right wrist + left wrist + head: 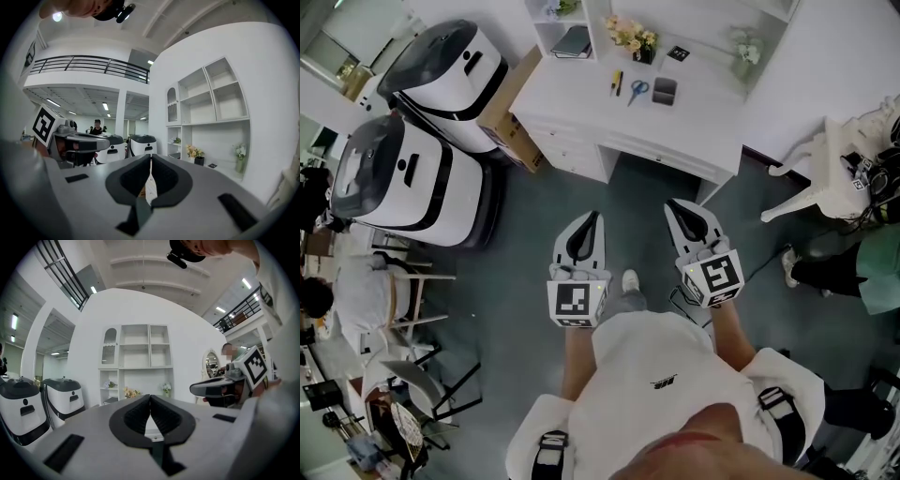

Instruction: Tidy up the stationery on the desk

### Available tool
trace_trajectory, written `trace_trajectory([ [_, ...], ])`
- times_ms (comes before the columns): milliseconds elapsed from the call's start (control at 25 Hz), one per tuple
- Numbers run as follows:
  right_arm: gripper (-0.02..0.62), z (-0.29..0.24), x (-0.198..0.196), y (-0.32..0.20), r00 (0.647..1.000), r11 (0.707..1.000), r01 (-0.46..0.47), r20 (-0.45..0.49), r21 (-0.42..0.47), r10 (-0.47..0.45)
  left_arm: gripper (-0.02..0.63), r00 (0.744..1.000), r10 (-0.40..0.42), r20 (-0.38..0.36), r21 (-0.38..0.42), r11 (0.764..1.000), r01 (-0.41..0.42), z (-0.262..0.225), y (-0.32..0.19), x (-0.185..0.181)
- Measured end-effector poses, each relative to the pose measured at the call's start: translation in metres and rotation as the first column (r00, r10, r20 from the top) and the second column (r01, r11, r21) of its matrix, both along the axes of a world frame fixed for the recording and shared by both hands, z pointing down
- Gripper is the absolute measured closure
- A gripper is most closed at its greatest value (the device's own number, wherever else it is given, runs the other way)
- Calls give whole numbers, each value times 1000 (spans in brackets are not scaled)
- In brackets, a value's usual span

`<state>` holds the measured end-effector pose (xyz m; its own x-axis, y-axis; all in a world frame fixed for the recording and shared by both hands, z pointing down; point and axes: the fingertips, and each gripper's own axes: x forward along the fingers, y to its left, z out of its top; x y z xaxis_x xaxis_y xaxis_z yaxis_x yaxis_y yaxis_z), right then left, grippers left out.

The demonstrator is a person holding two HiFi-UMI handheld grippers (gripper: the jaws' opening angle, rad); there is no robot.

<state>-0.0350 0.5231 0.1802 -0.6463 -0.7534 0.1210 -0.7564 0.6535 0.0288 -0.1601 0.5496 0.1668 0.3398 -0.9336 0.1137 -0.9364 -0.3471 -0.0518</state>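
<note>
A white desk (581,94) stands ahead, at the top of the head view. On it lie two pens (617,82), blue-handled scissors (637,90) and a dark grey case (665,91). A dark notebook (572,42) rests in the shelf unit behind. My left gripper (596,218) and right gripper (672,204) hang side by side over the grey floor, well short of the desk. Both are shut with nothing between the pads. The left gripper view has its jaws (150,397) closed tip to tip. So does the right gripper view (151,157).
A flower pot (633,39), a small black card (678,53) and a glass vase (746,52) share the desk. Two large white machines (441,61) (398,178) and a cardboard box (508,117) stand left. A white chair (820,169) and a seated person (862,267) are right.
</note>
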Motion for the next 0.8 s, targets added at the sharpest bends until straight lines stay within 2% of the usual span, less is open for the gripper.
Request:
trace_trajectory([
  [360,595,2,-28,-58,999,999,-45,-7,-2,45,606,999,46,-8,0,999,-46,2,-66,-28],
  [800,595,4,-50,-105,998,998,-65,-17,-15,65,606,998,56,-11,4,998,-56,4,-118,-53],
])
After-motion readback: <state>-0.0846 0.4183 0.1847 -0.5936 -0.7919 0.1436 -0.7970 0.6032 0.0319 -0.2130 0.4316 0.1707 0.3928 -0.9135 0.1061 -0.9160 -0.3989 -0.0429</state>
